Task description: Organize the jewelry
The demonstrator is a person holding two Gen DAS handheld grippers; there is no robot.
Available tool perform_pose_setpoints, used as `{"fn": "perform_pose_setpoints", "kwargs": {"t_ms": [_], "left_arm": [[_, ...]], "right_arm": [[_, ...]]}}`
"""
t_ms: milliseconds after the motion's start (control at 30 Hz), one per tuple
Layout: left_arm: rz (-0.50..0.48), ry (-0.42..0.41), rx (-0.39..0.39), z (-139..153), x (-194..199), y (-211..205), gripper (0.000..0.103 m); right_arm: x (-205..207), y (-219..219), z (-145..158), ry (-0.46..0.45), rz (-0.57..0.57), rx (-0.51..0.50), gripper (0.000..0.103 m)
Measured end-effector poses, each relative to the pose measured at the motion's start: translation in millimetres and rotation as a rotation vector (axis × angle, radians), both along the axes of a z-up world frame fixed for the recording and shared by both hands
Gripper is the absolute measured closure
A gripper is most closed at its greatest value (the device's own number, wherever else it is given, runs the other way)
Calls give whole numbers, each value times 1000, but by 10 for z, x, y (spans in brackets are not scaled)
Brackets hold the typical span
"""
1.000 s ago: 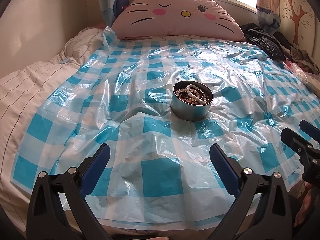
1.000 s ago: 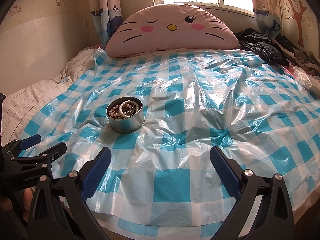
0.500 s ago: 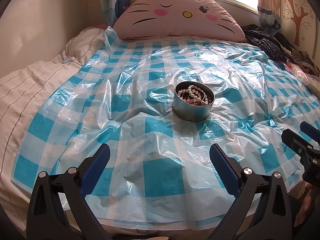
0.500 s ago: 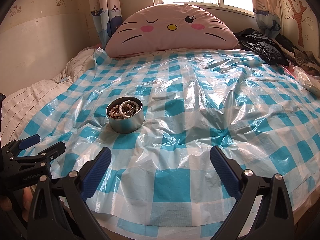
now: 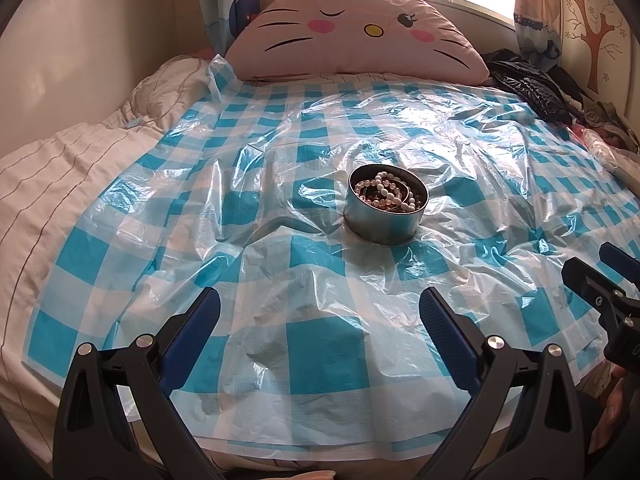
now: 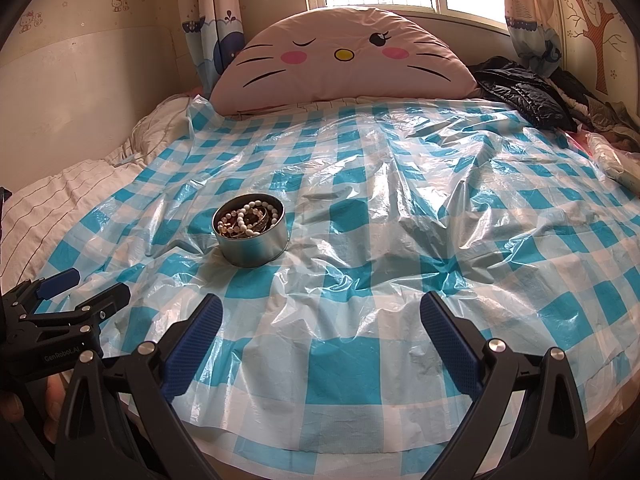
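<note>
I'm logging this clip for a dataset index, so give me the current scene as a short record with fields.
setting: bed covered by a blue-and-white checked plastic sheet
container: round metal tin, open, upright on the sheet
contents: pearl-like bead strands piled with other jewelry, too tangled to count
left gripper: open, empty, short of the tin, which lies ahead slightly right
right gripper: open, empty, tin ahead to its left
background: pink cat-face cushion at the bed head, black jacket at far right
task progress: jewelry not yet touched
</note>
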State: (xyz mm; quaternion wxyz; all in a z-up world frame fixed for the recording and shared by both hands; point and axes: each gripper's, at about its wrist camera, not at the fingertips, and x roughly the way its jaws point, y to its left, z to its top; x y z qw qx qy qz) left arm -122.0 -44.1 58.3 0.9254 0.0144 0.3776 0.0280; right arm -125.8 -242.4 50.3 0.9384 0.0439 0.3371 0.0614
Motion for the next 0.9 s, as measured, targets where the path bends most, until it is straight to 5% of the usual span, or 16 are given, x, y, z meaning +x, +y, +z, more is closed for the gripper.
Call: {"fn": "perform_pose_setpoints", "kwargs": {"t_ms": [800,900], "left_arm": [[-28,41,4,-38,85,-30,7],[10,76,111,-91,129,-57,7]], "right_arm": [[4,-1,-4,1,1,-1,8],[1,-1,-3,-1,-1,-1,8]]}}
